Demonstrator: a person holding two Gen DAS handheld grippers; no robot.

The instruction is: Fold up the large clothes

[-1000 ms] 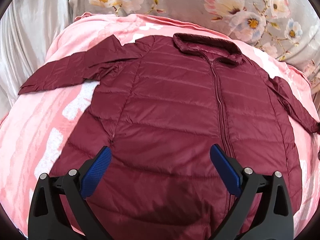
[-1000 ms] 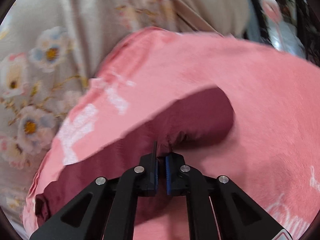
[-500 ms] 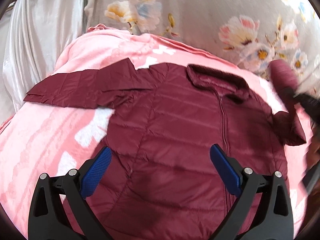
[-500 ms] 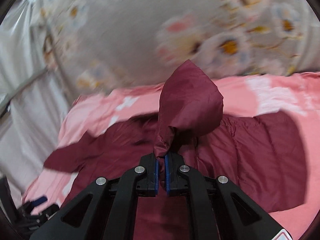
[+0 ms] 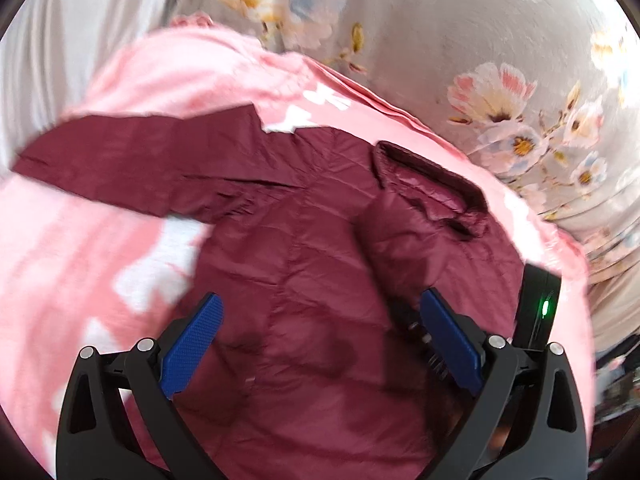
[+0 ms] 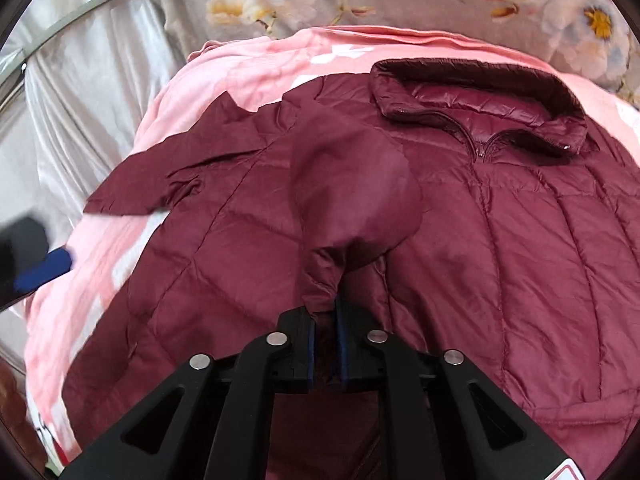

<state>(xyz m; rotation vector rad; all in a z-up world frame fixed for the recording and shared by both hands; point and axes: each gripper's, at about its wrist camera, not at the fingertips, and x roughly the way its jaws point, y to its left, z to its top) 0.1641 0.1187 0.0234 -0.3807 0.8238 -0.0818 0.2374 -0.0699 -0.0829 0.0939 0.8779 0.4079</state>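
Across the whole pink blanket with white patches (image 5: 80, 248), the big maroon quilted puffer jacket (image 5: 304, 264) lies front-up, zip closed, its stand-up collar (image 6: 476, 92) pointing toward the grey floral-print fabric (image 5: 460, 32) at the back. One long maroon sleeve (image 5: 120, 160) stretches flat out to the side over the blanket, a bit blurry in the left wrist view. The other sleeve's cuff end (image 6: 352, 196) sits folded over the chest, puffed up just beside the collar. Silvery satin fabric (image 6: 80, 92) bunches up past the blanket edge.

Right gripper (image 6: 325, 320) has its jaws pinched tight on that cuff end, fabric bunching out from between the blue pads. Left gripper (image 5: 320, 340) hovers above the lower half of the jacket with jaws spread wide, nothing between them. You can spot one of its blue pads (image 6: 44, 270) at the edge of the right wrist view.
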